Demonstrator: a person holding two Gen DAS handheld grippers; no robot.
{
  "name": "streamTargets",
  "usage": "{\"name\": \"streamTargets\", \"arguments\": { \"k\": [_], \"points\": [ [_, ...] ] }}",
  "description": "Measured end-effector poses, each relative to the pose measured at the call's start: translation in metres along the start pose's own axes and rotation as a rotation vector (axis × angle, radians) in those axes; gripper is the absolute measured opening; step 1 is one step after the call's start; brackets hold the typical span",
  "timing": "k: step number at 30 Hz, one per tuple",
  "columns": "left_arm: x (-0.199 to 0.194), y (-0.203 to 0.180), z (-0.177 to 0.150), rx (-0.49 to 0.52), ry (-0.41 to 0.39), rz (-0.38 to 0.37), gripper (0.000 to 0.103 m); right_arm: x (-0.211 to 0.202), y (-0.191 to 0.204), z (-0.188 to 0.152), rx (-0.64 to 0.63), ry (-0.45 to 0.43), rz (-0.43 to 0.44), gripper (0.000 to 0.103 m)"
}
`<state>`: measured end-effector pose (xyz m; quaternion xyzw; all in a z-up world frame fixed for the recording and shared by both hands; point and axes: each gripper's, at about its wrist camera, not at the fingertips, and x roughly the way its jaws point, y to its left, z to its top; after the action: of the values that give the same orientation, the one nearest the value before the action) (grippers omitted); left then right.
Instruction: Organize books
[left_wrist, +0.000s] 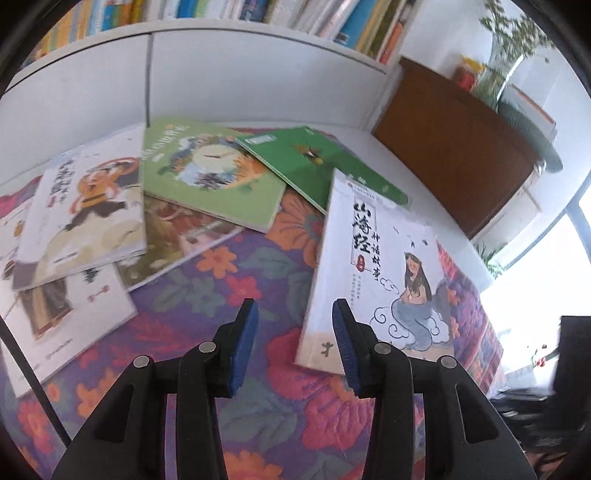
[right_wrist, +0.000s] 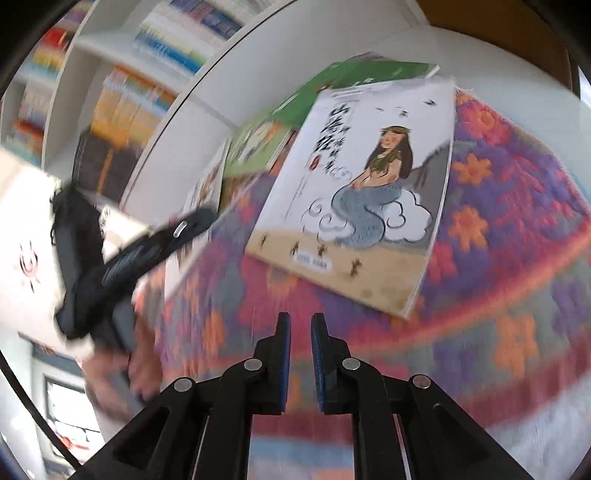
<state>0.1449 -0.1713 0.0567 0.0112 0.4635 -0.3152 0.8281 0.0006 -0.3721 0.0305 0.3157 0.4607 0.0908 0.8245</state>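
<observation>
Your left gripper (left_wrist: 294, 314) has black arms and blue pads. Ahead of its fingers lies a cloth (left_wrist: 236, 280) of purple ground with orange, red and grey-green flowers. Right of the fingers: a white book (left_wrist: 373, 266) with black lettering, a grey-blue serpent-tailed figure on white cloud, tan strip below. Beyond the fingers: a light green book (left_wrist: 210, 170) with a white clock face, and a darker green book (left_wrist: 317, 162). Left of the fingers: a white book with an orange figure (left_wrist: 85, 206). Your right gripper (right_wrist: 300, 325) shows the same black and blue.
</observation>
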Motion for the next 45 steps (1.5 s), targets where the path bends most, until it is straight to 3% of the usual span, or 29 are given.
{"name": "streamTargets", "arguments": {
  "k": [1, 3, 4, 5, 7, 11, 14, 17, 19, 23, 26, 29, 32, 36, 42, 45],
  "points": [
    [0.007, -0.006, 0.001, 0.027, 0.007, 0.018, 0.039, -0.008, -0.001, 0.003, -0.004, -0.026, -0.004, 0.013],
    [0.020, -0.016, 0.002, 0.080, 0.013, 0.065, 0.039, -0.021, -0.008, 0.020, 0.000, -0.093, -0.055, 0.028],
    [0.026, -0.020, 0.003, 0.099, 0.012, 0.100, 0.039, -0.027, -0.019, 0.032, 0.018, -0.143, -0.116, 0.049],
    [0.031, -0.021, 0.003, 0.105, 0.015, 0.116, 0.039, -0.028, -0.026, 0.040, 0.027, -0.174, -0.157, 0.061],
    [0.044, -0.022, 0.002, 0.094, 0.049, 0.108, 0.039, -0.023, -0.045, 0.057, 0.049, -0.195, -0.212, 0.061],
    [0.051, -0.028, 0.002, 0.102, 0.093, 0.025, 0.039, 0.004, -0.077, 0.073, 0.131, -0.146, -0.172, 0.059],
    [0.050, -0.042, -0.003, 0.190, 0.114, 0.044, 0.042, 0.015, -0.057, 0.078, 0.067, -0.123, -0.159, 0.060],
    [0.041, -0.042, -0.010, 0.204, 0.138, 0.065, 0.042, 0.023, -0.035, 0.074, -0.028, -0.116, -0.264, 0.060],
    [0.028, -0.035, -0.021, 0.197, 0.154, 0.060, 0.041, 0.025, -0.025, 0.070, -0.065, -0.102, -0.270, 0.060],
    [-0.008, -0.016, -0.051, 0.163, 0.162, 0.012, 0.041, 0.028, -0.013, 0.064, -0.082, -0.075, -0.204, 0.060],
    [-0.037, 0.004, -0.070, 0.109, 0.144, -0.008, 0.041, 0.043, 0.019, 0.054, -0.177, -0.032, -0.190, 0.060],
    [-0.066, 0.020, -0.094, 0.120, 0.154, 0.016, 0.041, 0.062, 0.057, 0.042, -0.284, 0.027, -0.164, 0.060],
    [-0.071, 0.044, -0.101, 0.094, 0.173, 0.054, 0.041, 0.077, 0.072, 0.030, -0.351, 0.106, -0.126, 0.060],
    [-0.052, 0.086, -0.091, -0.065, 0.202, -0.030, 0.041, 0.093, 0.045, 0.027, -0.256, 0.207, -0.005, 0.053],
    [-0.035, 0.089, -0.071, -0.048, 0.175, -0.090, 0.041, 0.087, 0.001, 0.037, -0.079, 0.224, 0.219, 0.041],
    [-0.032, 0.100, -0.068, -0.109, 0.138, -0.154, 0.040, 0.093, -0.001, 0.042, -0.074, 0.209, 0.253, 0.033]
  ]
}}
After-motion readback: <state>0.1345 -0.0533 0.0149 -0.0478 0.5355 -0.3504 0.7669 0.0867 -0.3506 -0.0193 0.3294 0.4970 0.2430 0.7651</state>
